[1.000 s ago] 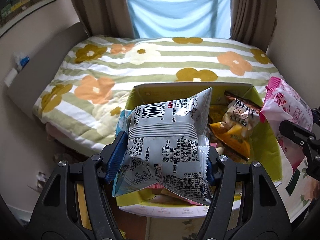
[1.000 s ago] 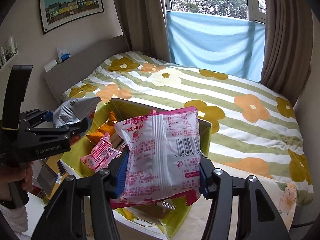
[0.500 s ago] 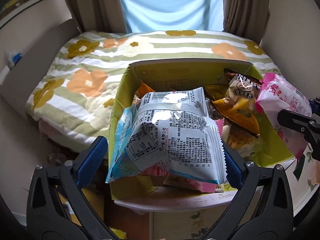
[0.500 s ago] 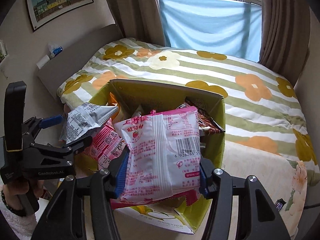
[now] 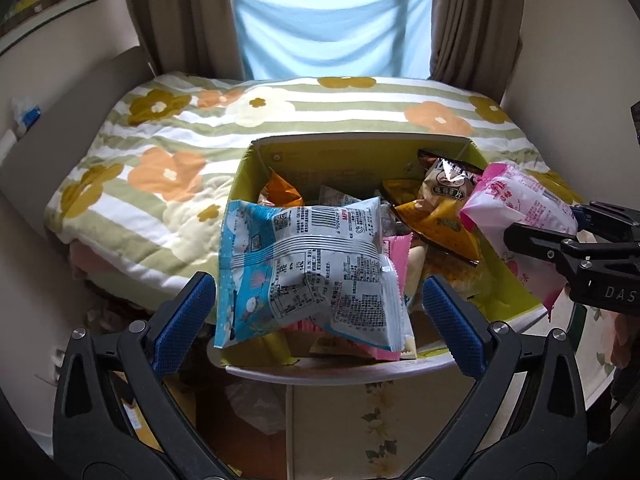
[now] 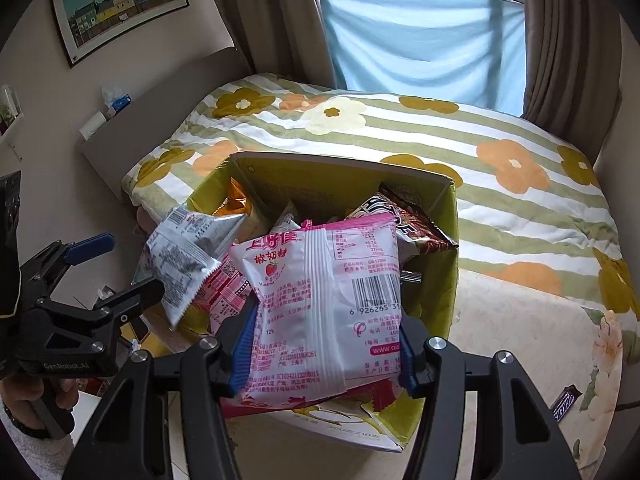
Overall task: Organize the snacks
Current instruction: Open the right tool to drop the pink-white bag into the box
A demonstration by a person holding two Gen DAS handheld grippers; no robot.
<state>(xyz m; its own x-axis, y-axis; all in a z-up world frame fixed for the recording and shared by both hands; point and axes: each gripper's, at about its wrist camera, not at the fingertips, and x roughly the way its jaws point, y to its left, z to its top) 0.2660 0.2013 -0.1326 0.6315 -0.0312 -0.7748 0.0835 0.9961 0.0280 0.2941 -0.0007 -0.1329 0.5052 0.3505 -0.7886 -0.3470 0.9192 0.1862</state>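
A silver-and-blue snack bag (image 5: 312,268) lies on top of several snacks in the yellow-green cardboard box (image 5: 320,160). My left gripper (image 5: 316,292) stands open wide over the box's near edge, its blue pads (image 5: 188,312) well clear of the bag on both sides. The right wrist view shows this left gripper (image 6: 134,262) at the left, with the silver bag (image 6: 180,256) past its fingers. My right gripper (image 6: 324,344) is shut on a pink-and-white strawberry snack bag (image 6: 320,300), held above the box (image 6: 448,280). That pink bag (image 5: 516,200) also shows at the right of the left wrist view.
The box stands on a table with a floral cloth (image 6: 520,320), where a chocolate bar (image 6: 564,402) lies at the right. Behind it is a bed with a striped flower duvet (image 5: 180,152), then brown curtains and a window hung with blue cloth (image 5: 332,24). A hand (image 6: 24,396) holds the left gripper.
The left gripper's jaws have spread wide and let go of the silver-and-blue bag, which now rests in the box. The right gripper still holds the pink bag, barely moved.
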